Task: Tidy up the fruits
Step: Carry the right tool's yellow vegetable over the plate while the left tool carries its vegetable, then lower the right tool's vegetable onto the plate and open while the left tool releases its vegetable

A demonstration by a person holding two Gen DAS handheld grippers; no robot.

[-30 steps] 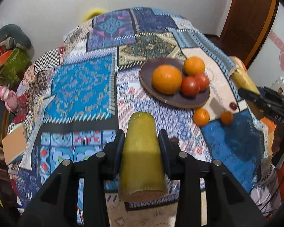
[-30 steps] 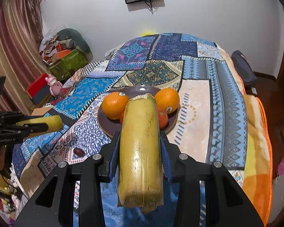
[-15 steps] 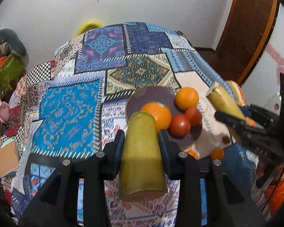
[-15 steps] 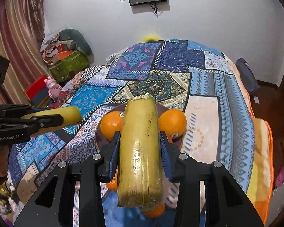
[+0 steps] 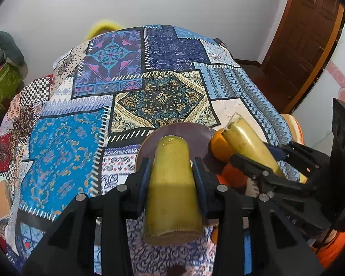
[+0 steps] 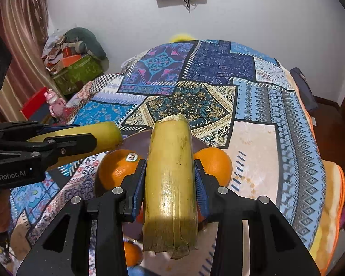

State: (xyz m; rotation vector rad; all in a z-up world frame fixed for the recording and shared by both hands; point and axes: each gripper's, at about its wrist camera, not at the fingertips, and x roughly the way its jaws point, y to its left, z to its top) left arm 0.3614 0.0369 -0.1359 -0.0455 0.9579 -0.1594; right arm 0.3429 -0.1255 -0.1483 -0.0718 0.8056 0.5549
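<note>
Left gripper (image 5: 172, 174) clamped on a yellow-green cane piece (image 5: 172, 188); right gripper (image 6: 170, 179) clamped likewise on a second, paler cane piece (image 6: 171, 184). Both held above the bed's patchwork quilt (image 5: 64, 151), brown plate (image 5: 184, 132) just ahead of and below each gripper, oranges (image 6: 117, 168) on it. Step judged: carrying to the plate; next calls for lowering onto bare plate beyond the oranges, then opening, one gripper at a time.
</note>
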